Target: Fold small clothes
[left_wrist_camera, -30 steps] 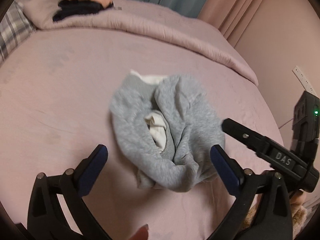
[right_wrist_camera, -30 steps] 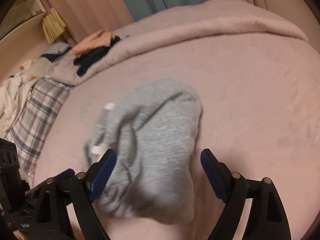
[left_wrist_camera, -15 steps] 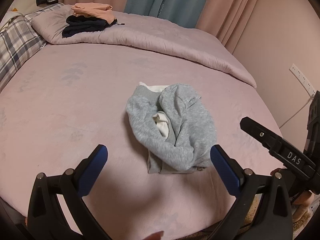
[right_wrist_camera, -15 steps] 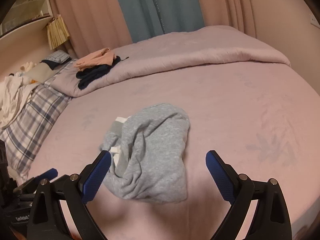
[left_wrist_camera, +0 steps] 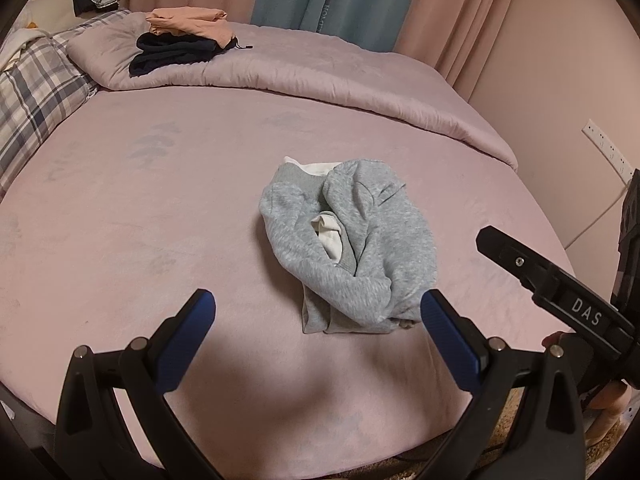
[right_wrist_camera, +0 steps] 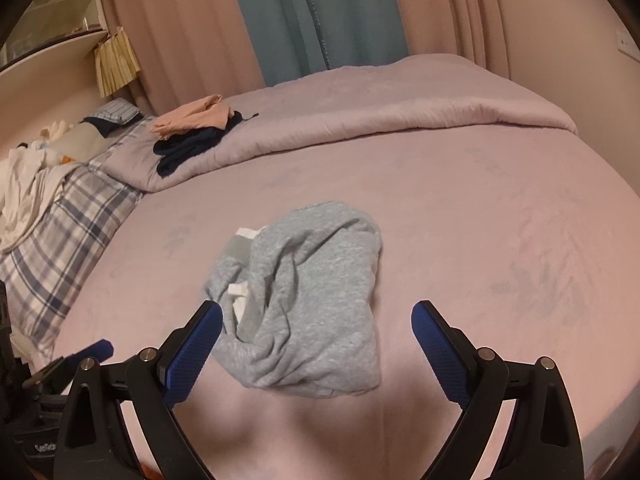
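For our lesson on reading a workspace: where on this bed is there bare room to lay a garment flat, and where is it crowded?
Free: the pink sheet between the plaid pillow and the grey sweatshirt, and the sheet right of the sweatshirt in the right wrist view. Crowded: the far-left corner, where folded clothes sit on the rolled duvet.

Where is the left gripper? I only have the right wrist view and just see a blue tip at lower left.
Observer: The left gripper is open and holds nothing. It is aimed at the grey garment from the near edge of the bed.
Operator: Is it touching the cloth?
Observer: I can't tell. One finger lines up with the garment's near corner, and the other is well clear of it.
Operator: How does that near edge lie?
Observer: A flat grey layer sticks out from under the bunched part, lying on the sheet.
Operator: Anything beside the bed on that side?
Observer: There is a white outlet strip on the wall.
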A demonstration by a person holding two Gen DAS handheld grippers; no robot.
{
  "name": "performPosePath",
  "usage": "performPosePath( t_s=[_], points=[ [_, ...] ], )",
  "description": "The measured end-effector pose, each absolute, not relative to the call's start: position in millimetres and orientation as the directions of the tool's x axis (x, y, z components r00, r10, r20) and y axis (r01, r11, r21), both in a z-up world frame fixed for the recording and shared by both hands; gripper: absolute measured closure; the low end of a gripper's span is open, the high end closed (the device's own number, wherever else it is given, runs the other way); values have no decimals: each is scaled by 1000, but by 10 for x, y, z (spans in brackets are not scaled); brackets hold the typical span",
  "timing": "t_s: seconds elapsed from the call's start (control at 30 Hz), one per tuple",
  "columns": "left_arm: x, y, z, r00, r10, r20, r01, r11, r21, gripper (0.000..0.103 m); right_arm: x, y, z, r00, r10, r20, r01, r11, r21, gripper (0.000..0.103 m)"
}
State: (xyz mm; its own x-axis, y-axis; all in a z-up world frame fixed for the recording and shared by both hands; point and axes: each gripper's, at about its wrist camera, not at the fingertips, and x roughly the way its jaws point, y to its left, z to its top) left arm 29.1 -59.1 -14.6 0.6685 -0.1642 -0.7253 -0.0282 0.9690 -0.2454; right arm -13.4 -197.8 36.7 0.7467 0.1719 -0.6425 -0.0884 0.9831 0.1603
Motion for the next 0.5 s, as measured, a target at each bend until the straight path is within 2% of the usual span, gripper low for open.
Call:
performPosePath(
  t_s=[0.5],
  points=[
    [264,-607,-141,664,-158,-730,-31,971,-239,0,-137,-1939,344,741,164,-651,-88,985,149,8]
  ],
)
